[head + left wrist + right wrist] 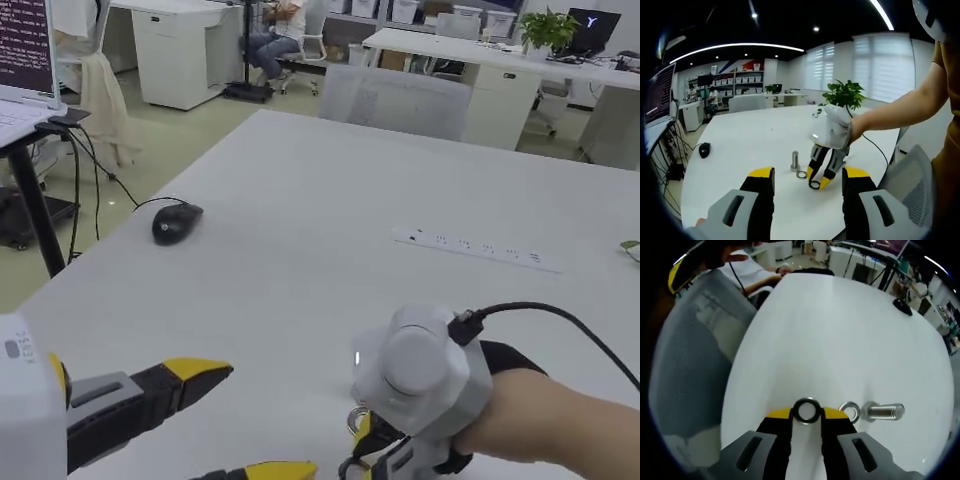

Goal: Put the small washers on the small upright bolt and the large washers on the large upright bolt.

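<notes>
Right claw pinching a washer, bolt just beyond

Yellow-tipped jaws of the right claw point(806, 416) are nearly closed on the rim of a steel washer point(806, 409), held low over the white counter point(840, 330). The left claw point(250, 420) hangs wide open and empty. Just beside the held ring, a second washer point(850, 411) lies flat at the foot of an upright bolt point(883, 411). Farther off sit a computer mouse point(177, 222) and a power strip point(478, 249). The washer looks light, stiff and slick. An edge grip probably suits it, leaving the hole free for the bolt, though it could pivot or slip.
</notes>
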`<move>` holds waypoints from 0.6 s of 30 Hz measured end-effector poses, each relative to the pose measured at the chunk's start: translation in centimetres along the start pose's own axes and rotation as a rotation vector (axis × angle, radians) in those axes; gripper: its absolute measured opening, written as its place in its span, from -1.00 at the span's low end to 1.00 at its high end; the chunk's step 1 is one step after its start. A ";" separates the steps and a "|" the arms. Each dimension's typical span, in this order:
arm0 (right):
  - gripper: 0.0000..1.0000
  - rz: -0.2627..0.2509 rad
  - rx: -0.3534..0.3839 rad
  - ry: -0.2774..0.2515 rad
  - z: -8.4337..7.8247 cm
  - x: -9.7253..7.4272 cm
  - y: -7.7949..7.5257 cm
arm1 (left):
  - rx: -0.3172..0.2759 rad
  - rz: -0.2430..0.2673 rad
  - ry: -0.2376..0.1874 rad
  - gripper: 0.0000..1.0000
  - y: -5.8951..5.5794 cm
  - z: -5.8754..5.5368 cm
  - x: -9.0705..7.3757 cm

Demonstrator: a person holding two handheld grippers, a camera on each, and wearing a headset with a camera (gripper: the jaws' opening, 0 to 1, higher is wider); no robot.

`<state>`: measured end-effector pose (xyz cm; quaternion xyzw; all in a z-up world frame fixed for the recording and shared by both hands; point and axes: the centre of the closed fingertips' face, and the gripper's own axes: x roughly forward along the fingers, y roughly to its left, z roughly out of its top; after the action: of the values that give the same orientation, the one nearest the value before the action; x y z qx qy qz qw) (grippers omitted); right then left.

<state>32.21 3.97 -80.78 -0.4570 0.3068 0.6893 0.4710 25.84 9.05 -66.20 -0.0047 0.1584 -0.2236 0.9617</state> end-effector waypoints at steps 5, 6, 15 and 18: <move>-0.57 -0.038 0.012 -0.002 -0.5 -2.1 -1.2 | 0.003 -0.002 -0.002 0.06 -0.2 0.2 0.1; -0.57 -0.046 0.013 -0.003 -0.6 -2.4 -1.5 | 0.004 -0.003 -0.001 0.06 -0.2 0.2 0.1; -0.57 -0.134 0.006 -0.009 0.1 -6.1 -5.3 | 0.005 -0.007 0.000 0.06 -0.7 0.3 0.1; -0.57 -0.163 -0.003 -0.011 0.7 -6.9 -7.0 | 0.003 -0.006 -0.004 0.06 -0.7 0.3 0.1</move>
<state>39.44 4.57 -74.16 -0.4774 0.2648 0.6517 0.5265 25.73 8.31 -65.87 -0.0044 0.1559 -0.2267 0.9614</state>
